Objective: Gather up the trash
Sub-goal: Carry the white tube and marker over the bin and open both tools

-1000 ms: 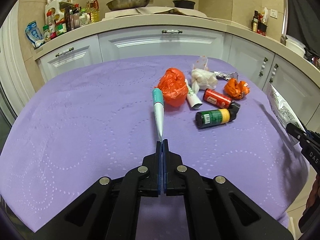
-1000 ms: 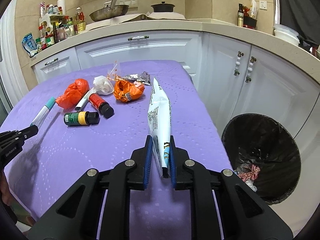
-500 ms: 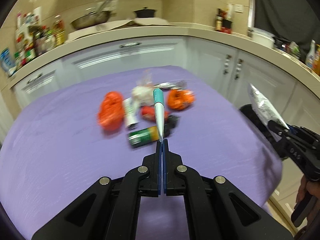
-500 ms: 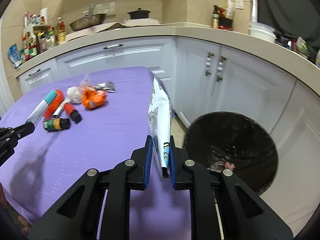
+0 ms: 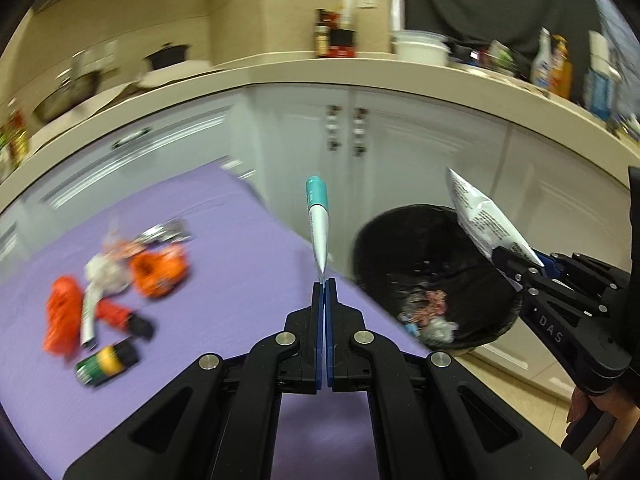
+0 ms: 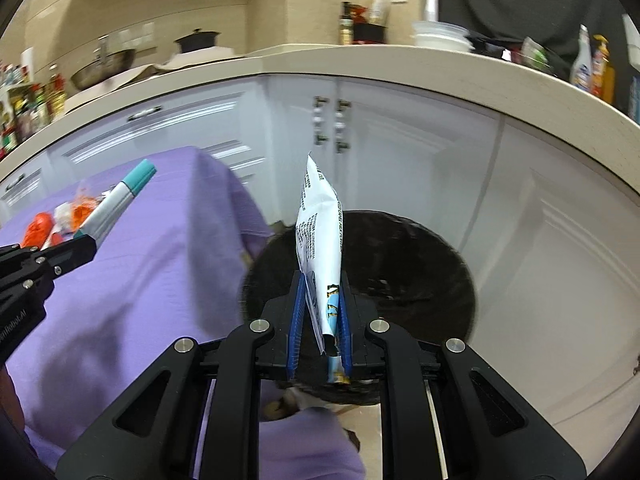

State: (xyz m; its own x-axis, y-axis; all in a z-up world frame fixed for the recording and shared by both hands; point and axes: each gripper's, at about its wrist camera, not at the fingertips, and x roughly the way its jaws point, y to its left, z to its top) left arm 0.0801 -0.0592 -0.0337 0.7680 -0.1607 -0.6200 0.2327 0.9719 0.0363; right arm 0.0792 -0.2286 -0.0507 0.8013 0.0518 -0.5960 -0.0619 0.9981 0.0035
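Observation:
My left gripper (image 5: pixel 324 285) is shut on the tail of a silver marker (image 5: pixel 318 227) with a teal cap, which sticks up and forward over the table's right edge. My right gripper (image 6: pixel 320 300) is shut on a white printed packet (image 6: pixel 319 227) that stands upright above the black bin (image 6: pixel 420 264). In the left wrist view the same packet (image 5: pixel 482 216) hangs over the bin (image 5: pixel 404 248), which has scraps at its bottom. The left gripper (image 6: pixel 86 246) with the marker (image 6: pixel 116 202) shows at the left of the right wrist view, over the purple table (image 6: pixel 140 280).
On the purple tablecloth (image 5: pixel 224 280) lie an orange bag (image 5: pixel 62 320), a crumpled orange wrapper (image 5: pixel 158 274), a white wad (image 5: pixel 106 274), a red tube (image 5: pixel 114 312), a green and yellow bottle (image 5: pixel 106 366) and a foil scrap (image 5: pixel 168 230). White cabinets (image 6: pixel 400 152) and a counter curve behind the bin.
Both grippers have swung right from over the table toward the bin, each still holding its item. The packet now hangs over the bin's mouth, and the marker has passed the table's right edge.

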